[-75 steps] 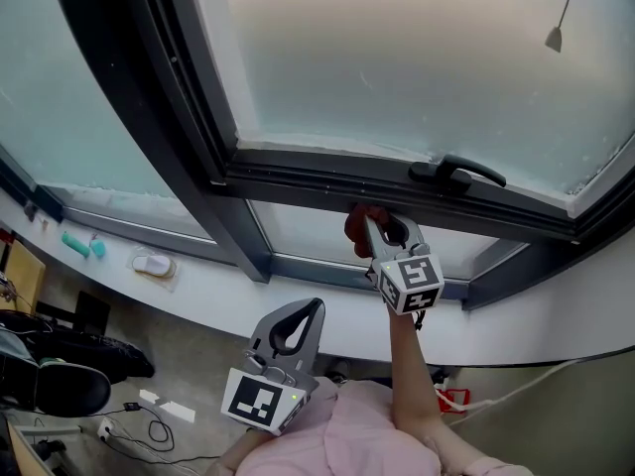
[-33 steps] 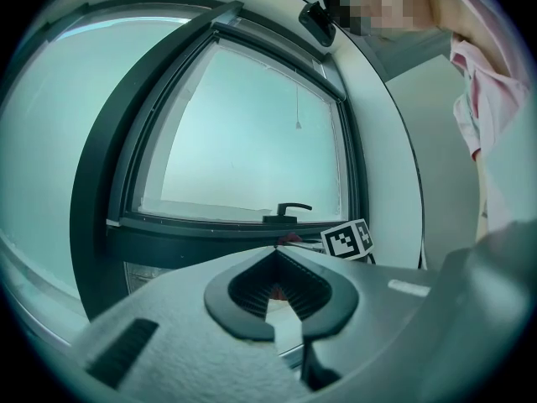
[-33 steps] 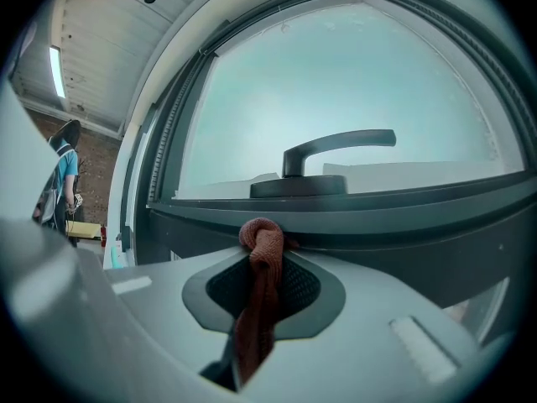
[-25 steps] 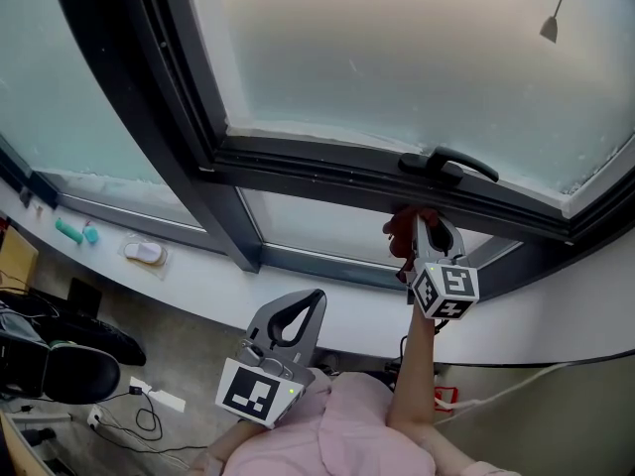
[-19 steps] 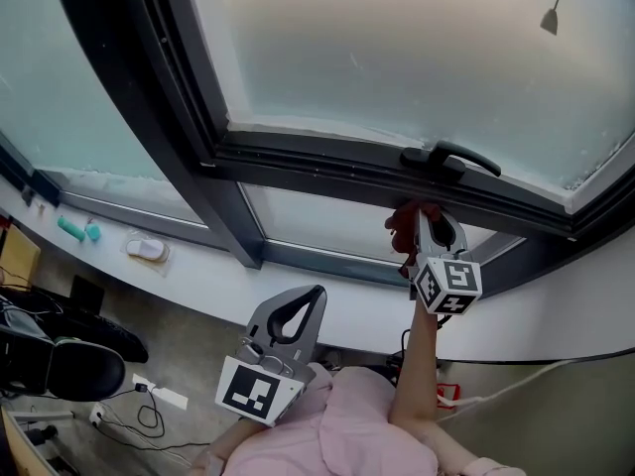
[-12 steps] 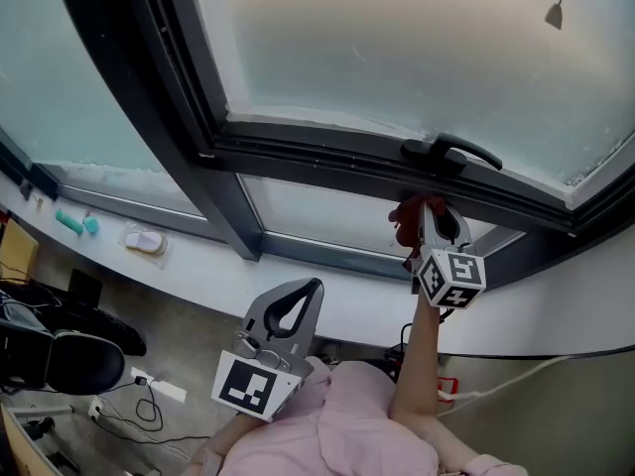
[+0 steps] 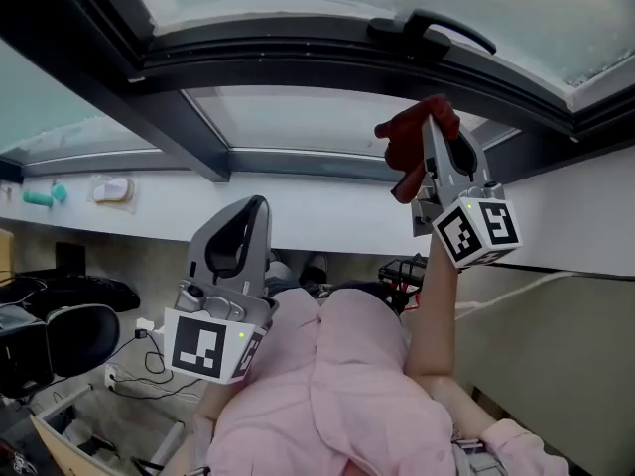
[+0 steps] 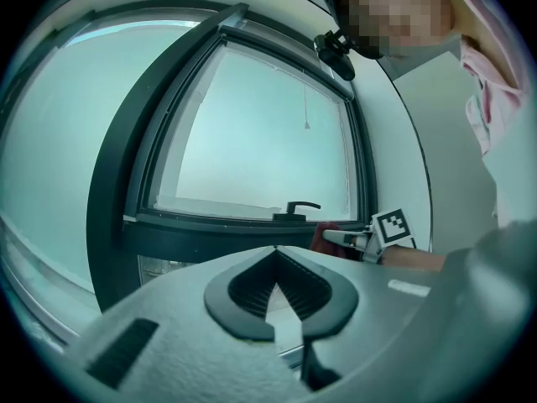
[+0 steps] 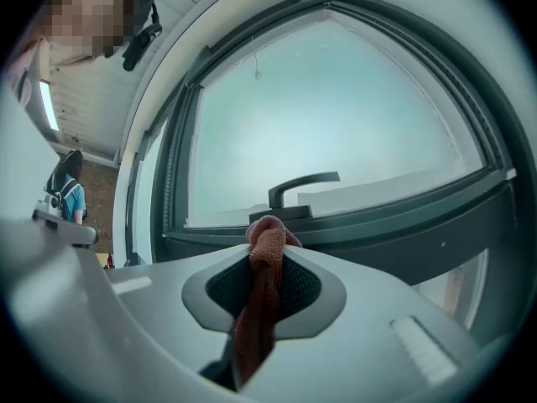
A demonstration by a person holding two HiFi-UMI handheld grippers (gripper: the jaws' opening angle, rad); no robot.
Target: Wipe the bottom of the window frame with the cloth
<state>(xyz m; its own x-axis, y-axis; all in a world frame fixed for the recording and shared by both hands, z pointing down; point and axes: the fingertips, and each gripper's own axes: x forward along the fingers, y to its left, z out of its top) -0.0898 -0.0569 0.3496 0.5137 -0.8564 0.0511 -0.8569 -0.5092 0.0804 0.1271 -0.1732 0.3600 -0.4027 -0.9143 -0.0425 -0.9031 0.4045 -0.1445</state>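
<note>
My right gripper is shut on a red cloth, which bunches out of its tip and hangs down its left side. It is held just below the dark bottom bar of the window frame, under the black handle. In the right gripper view the cloth pokes up between the jaws, with the handle and frame bar close ahead. My left gripper hangs lower, near the person's chest, shut and empty. Its own view shows the right gripper with the cloth at the frame.
A thick dark mullion slants down to the left of the wiped pane. A white sill runs below the lower panes, with a teal item and a white mouse-like object at far left. A black chair and cables lie on the floor.
The right gripper slid the cloth rightwards along the underside of the frame, then came a little down and back from it. The head view has tilted downwards. The left gripper has barely moved.
</note>
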